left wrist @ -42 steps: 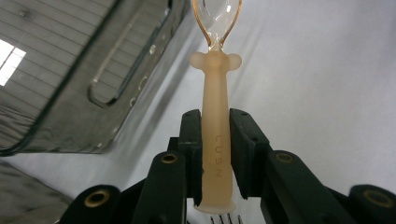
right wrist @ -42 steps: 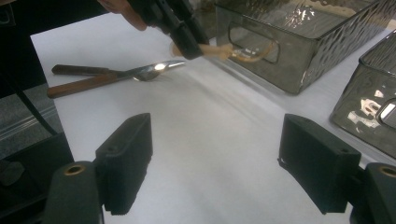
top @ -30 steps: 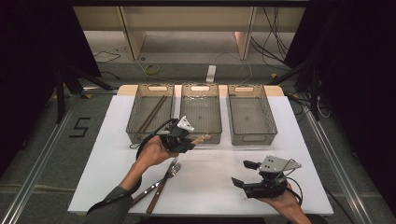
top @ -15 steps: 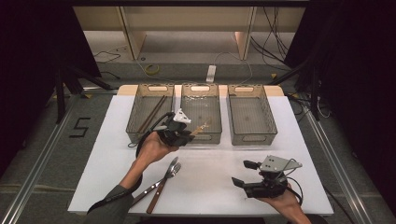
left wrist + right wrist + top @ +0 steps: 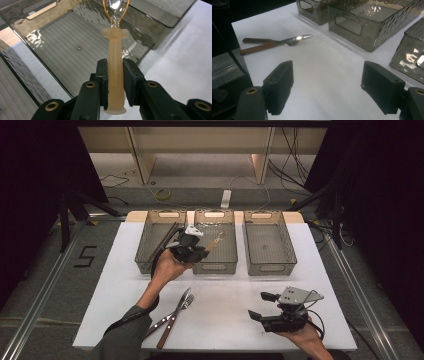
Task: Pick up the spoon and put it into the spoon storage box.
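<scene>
My left gripper (image 5: 201,251) is shut on the pale tan handle of a spoon (image 5: 216,241) and hangs over the near left part of the middle bin (image 5: 215,268). In the left gripper view the jaws (image 5: 115,68) clamp the handle low down. The spoon (image 5: 114,47) points away, its shiny bowl above the bin's ribbed floor (image 5: 72,42). My right gripper (image 5: 260,306) rests open at the table's front right. Its jaws (image 5: 327,82) stand wide apart over bare white tabletop.
A fork and a knife with brown handles (image 5: 174,316) lie crossed near the front of the table, left of centre, and show as cutlery (image 5: 274,43) in the right gripper view. The left bin (image 5: 150,262) holds dark sticks. The right bin (image 5: 267,268) looks empty.
My left gripper has carried the spoon away from the table's front, from before the bins to above the middle bin. The right gripper has stayed where it was.
</scene>
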{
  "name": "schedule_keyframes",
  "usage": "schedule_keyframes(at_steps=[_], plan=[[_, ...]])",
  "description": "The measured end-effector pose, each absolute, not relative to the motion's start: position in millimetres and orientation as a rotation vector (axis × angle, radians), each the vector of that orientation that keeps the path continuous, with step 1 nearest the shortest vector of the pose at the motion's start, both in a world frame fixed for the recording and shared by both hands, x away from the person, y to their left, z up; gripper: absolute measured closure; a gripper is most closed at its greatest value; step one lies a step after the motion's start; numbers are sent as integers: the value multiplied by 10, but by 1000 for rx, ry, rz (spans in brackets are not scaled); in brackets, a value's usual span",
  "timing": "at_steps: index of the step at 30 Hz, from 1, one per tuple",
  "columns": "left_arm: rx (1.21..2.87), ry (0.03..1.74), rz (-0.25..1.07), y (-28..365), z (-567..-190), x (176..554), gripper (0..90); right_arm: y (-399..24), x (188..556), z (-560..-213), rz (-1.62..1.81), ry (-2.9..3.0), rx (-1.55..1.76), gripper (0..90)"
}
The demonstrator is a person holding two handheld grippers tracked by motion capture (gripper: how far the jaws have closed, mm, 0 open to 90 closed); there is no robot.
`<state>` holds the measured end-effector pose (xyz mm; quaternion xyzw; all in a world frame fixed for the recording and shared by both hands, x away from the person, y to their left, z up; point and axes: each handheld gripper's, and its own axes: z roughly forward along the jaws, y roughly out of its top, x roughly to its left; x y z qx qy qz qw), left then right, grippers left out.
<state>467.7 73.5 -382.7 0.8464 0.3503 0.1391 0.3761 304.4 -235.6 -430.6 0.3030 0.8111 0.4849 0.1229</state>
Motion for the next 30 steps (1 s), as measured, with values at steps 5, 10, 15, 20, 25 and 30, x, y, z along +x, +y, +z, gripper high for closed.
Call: schedule_keyframes(at_steps=[5,10,15,20,25,30], plan=[[2152,923,359,709,-3813,4770,749,-2357,3041,-4306,1414,2369,878,264],[2141,955,368,712,-3838,4843,749,-2354,3041,-4308,1413,2371,877,263],[2128,997,333,709,-3871,4915,748,-2352,3043,-4310,1414,2371,878,263],[2132,1021,346,668,-3903,4960,748,-2349,3043,-4313,1414,2370,876,264],[2132,1048,344,662,-3945,5021,747,-2349,3041,-4312,1416,2370,876,264],[2137,1075,349,649,-3995,5051,746,-2346,3042,-4314,1416,2372,874,264]])
